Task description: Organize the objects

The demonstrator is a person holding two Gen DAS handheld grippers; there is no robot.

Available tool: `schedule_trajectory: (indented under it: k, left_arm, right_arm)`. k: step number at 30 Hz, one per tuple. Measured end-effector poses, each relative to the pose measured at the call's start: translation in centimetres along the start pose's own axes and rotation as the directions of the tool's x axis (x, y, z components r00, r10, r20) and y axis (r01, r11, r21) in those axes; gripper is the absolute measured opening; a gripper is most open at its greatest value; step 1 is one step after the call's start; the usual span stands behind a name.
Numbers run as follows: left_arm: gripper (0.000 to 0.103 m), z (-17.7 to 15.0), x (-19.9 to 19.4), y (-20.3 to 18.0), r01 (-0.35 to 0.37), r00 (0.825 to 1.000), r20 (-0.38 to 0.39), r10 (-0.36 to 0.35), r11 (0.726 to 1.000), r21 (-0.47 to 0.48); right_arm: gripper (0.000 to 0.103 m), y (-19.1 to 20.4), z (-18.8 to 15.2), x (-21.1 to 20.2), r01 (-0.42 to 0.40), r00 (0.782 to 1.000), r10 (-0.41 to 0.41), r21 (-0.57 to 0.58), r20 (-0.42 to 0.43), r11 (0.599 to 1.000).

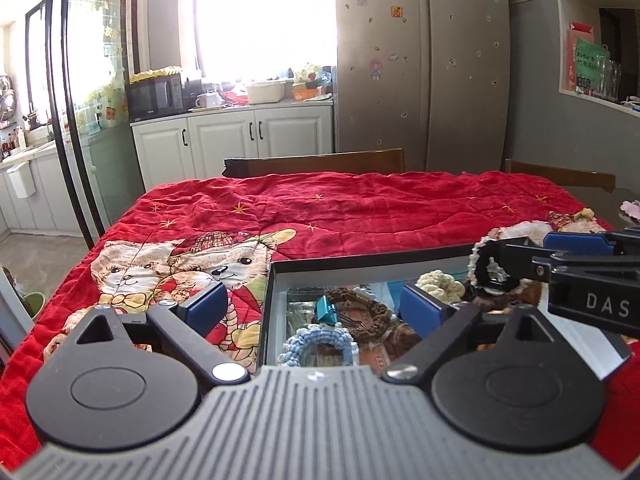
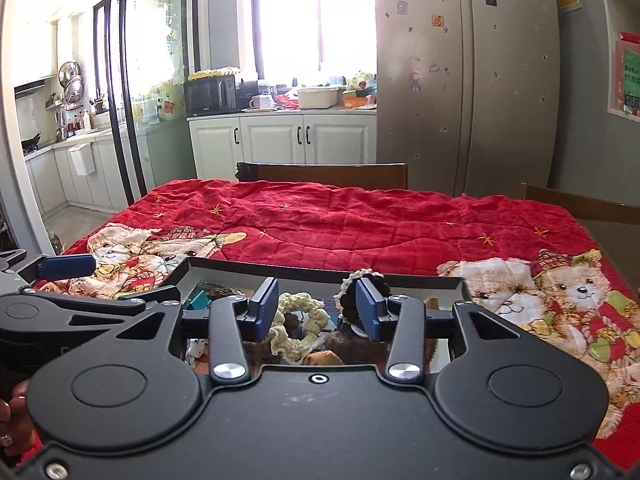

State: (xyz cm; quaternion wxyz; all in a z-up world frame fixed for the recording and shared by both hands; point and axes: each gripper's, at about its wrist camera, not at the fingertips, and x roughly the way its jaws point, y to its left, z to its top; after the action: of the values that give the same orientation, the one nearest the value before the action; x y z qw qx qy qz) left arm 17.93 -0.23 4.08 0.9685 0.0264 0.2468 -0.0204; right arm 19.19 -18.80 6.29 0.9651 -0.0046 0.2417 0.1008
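A shallow black tray (image 1: 360, 257) (image 2: 420, 280) lies on the red bear quilt and holds several hair ties. In it I see a blue knitted scrunchie (image 1: 320, 342), a brown beaded bracelet (image 1: 368, 308), a teal clip (image 1: 325, 311), a cream scrunchie (image 1: 440, 282) (image 2: 298, 320) and a black lace-edged scrunchie (image 1: 494, 270) (image 2: 368, 286). My left gripper (image 1: 316, 306) is open over the tray's left edge. My right gripper (image 2: 317, 308) is open above the tray, with the cream scrunchie between its fingers and the black one by the right finger.
The red quilt (image 2: 340, 224) covers the table. Two wooden chair backs (image 2: 324, 174) (image 2: 580, 202) stand at the far edge. A pink item (image 1: 631, 210) lies at the right edge. Cabinets and a fridge (image 2: 468, 80) stand behind.
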Motion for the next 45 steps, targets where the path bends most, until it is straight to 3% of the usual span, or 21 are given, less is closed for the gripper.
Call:
schedule_trajectory:
  k: [8,16,21,29,45]
  left_arm:
    - [0.103,-0.7,-3.1,-0.6,0.023,1.0,0.006,-0.023,1.0,0.014]
    - [0.103,-1.5,-6.4,0.0,0.053,0.999,0.014,-0.052,0.998,-0.04]
    - [0.103,-2.1,-8.2,0.4,0.057,0.998,0.014,-0.056,0.997,-0.048]
    - [0.103,-3.6,-10.5,0.3,0.057,0.998,0.002,-0.057,0.998,-0.027]
    - [0.103,-6.4,-13.2,-1.4,0.089,0.996,-0.026,-0.089,0.996,0.006]
  right_arm:
    - [0.049,-0.2,-0.3,-3.7,0.014,1.0,-0.014,-0.02,0.012,1.0]
    - [0.056,-0.4,-1.0,-7.8,0.024,0.999,-0.023,-0.026,0.042,0.999]
    - [0.063,-0.4,-2.1,-10.0,0.037,0.998,-0.035,-0.045,0.047,0.998]
    - [0.066,-0.8,-4.2,-13.2,0.049,0.998,-0.047,-0.045,0.043,0.998]
    - [0.079,-1.1,-7.5,-15.8,0.061,0.998,-0.062,-0.069,-0.006,0.996]
